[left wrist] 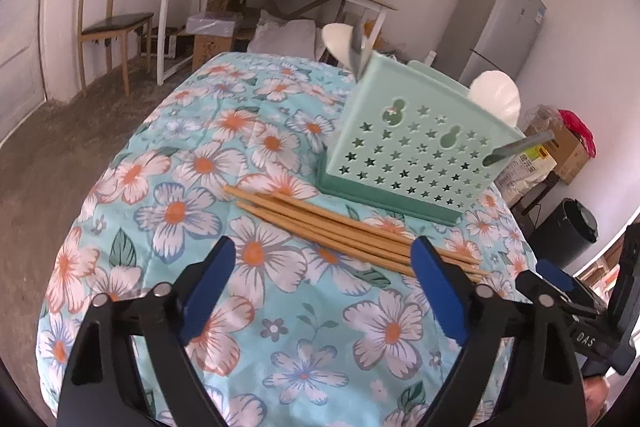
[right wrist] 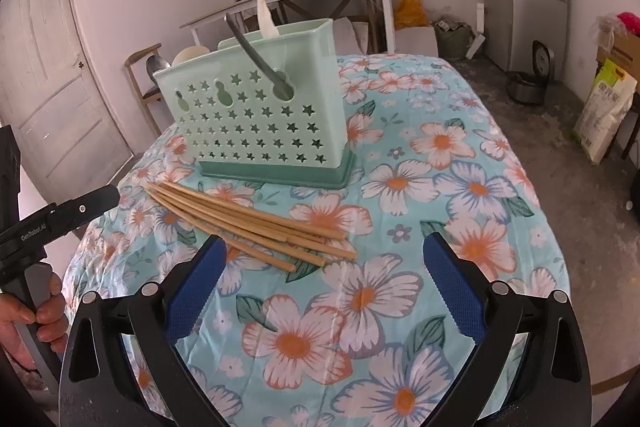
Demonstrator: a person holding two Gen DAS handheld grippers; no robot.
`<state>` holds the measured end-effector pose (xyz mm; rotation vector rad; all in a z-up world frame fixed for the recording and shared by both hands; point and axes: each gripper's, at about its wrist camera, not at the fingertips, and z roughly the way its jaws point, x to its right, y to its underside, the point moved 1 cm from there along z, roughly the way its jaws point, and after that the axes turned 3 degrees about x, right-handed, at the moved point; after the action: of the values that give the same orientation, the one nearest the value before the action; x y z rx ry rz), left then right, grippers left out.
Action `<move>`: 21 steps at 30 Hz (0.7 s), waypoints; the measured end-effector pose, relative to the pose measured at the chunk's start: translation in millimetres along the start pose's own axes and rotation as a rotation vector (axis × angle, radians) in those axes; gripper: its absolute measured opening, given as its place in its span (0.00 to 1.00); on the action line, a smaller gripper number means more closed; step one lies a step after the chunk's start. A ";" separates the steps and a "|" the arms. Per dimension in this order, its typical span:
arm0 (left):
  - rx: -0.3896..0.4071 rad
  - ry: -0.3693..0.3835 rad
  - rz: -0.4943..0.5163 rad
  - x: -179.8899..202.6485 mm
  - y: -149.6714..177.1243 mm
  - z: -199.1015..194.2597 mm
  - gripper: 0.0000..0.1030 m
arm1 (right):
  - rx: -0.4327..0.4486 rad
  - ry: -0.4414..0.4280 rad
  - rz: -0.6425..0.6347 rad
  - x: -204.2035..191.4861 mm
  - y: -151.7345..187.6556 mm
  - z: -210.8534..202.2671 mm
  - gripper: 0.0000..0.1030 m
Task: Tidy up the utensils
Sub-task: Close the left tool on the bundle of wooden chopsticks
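Table (right wrist: 500, 155) is covered with a light-blue cloth printed with white and orange flowers.

Utensil holder (right wrist: 256, 123): mint-green plastic caddy with star-shaped cut-outs and a darker green base, standing upright on the table towards the far side. In the left wrist view (left wrist: 404, 147) it shows one corner. White spoons (left wrist: 498, 95) and a metal utensil (left wrist: 358, 53) stick out of its top. A dark grey handle (right wrist: 256, 55) pokes out through a large hole in the perforated wall.

Chopsticks (right wrist: 248, 223): a loose bundle of wooden sticks lying flat on the cloth, just in front of the holder's base, not touching it. In the left wrist view (left wrist: 340, 231) they run diagonally, and their near ends pass behind the right finger.

Left gripper (left wrist: 324, 287): blue-padded fingers apart, nothing between them, hanging above the cloth near the chopsticks.

Right gripper (right wrist: 324, 287): fingers wide apart, nothing between them, over the cloth on the near side of the chopsticks.

Writing:
- "GenRobot.AI" on the left gripper's black body, seen at the left edge of the right wrist view, with a hand (right wrist: 24, 319) on its handle.
- "DAS" on the right gripper's black body, at the right edge of the left wrist view.
- Printed sack (right wrist: 604, 107) on the floor: text too small to read.
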<state>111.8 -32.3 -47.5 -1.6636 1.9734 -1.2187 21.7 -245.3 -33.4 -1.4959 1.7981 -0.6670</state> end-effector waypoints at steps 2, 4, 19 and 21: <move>-0.004 0.007 0.021 1.9 -0.5 2.4 0.72 | -0.008 -0.011 -0.008 -3.4 -1.5 3.0 0.83; -0.007 0.011 0.035 2.1 -2.0 6.3 0.63 | -0.015 -0.028 -0.014 -8.5 -3.5 6.8 0.78; -0.102 -0.006 0.200 10.7 -23.3 81.9 0.27 | -0.134 -0.144 -0.064 -45.6 -17.8 72.5 0.21; -0.142 -0.030 0.206 8.8 -18.5 93.2 0.26 | -0.159 -0.147 -0.075 -49.8 -13.9 81.1 0.18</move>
<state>185.3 -78.4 -87.3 -1.4854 2.1939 -0.9960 98.1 -195.8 -64.4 -1.6797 1.7233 -0.4457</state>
